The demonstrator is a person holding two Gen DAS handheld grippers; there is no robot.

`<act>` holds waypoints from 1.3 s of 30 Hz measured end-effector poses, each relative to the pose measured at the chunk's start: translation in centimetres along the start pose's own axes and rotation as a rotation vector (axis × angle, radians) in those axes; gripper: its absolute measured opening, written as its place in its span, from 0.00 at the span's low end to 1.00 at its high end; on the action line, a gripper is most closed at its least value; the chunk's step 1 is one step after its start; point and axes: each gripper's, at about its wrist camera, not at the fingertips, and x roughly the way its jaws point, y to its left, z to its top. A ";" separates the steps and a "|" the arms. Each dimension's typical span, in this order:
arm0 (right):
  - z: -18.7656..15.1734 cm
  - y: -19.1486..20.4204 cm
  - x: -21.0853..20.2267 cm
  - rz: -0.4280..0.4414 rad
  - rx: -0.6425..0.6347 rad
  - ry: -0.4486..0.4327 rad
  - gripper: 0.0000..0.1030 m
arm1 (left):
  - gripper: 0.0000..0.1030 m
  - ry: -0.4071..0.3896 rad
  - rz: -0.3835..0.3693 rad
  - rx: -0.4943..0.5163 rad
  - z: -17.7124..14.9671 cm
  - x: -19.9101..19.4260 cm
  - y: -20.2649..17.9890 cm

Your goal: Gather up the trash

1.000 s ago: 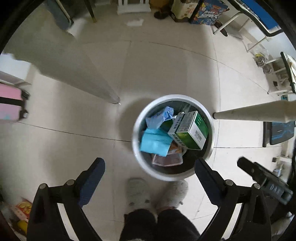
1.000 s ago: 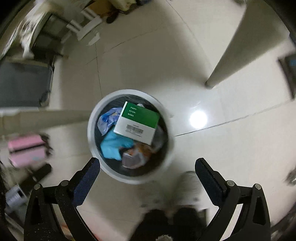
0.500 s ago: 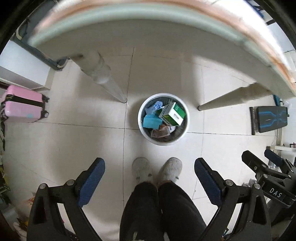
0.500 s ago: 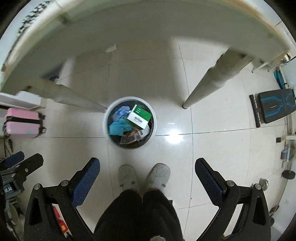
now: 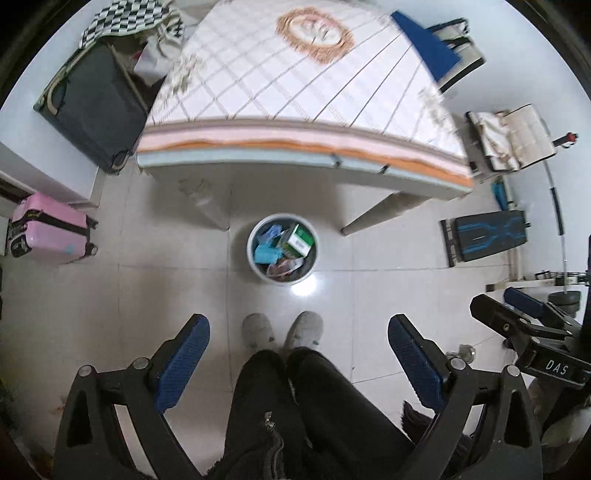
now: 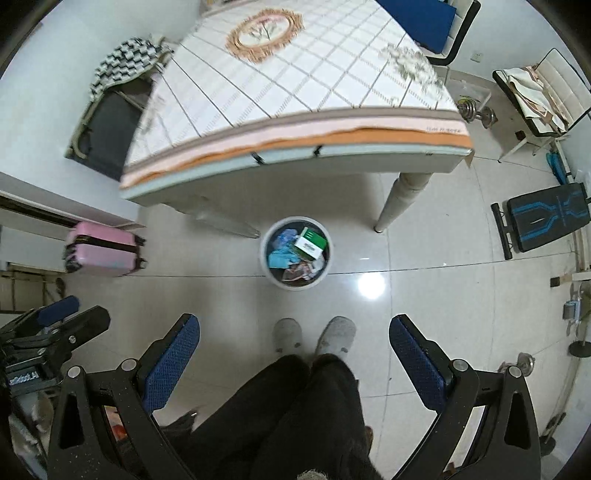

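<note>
A round white trash bin (image 5: 255, 236) stands on the tiled floor under the table's near edge; it also shows in the right wrist view (image 6: 264, 254). Inside lie a green and white box (image 5: 300, 242) (image 6: 312, 242), blue wrappers (image 5: 266, 253) and other packets. My left gripper (image 5: 298, 345) is open and empty, high above the floor and well back from the bin. My right gripper (image 6: 294, 343) is open and empty too, at a similar height. The right gripper also appears at the right edge of the left wrist view (image 5: 524, 325).
A table with a checked cloth (image 5: 295, 74) (image 6: 295, 66) stands beyond the bin, its legs (image 6: 400, 199) beside it. The person's slippered feet (image 5: 282, 328) stand just before the bin. A pink suitcase (image 5: 48, 229), a dark suitcase (image 5: 92, 103), an exercise bench (image 6: 546, 218) and a chair (image 6: 424, 22) ring the room.
Both grippers have risen far up and back from just above the bin. The bin has shrunk in view and the table top now shows. Both stay open.
</note>
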 end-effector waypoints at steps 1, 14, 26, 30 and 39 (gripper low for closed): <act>0.0 -0.1 -1.7 0.017 0.001 -0.008 1.00 | 0.96 -0.018 -0.015 0.002 0.1 -1.2 -0.1; -0.4 1.5 -11.6 0.162 -0.030 -0.077 1.00 | 0.96 -0.162 -0.174 0.031 0.4 -9.9 -1.1; -0.7 2.9 -13.2 0.220 -0.072 -0.068 1.00 | 1.00 -0.186 -0.209 0.047 -0.8 -12.1 -1.7; -0.7 3.0 -13.3 0.224 -0.082 -0.065 1.00 | 1.00 -0.184 -0.214 0.050 -1.0 -12.1 -1.9; -0.7 3.5 -13.1 0.239 -0.084 -0.051 1.00 | 1.00 -0.177 -0.218 0.042 -1.4 -11.9 -1.6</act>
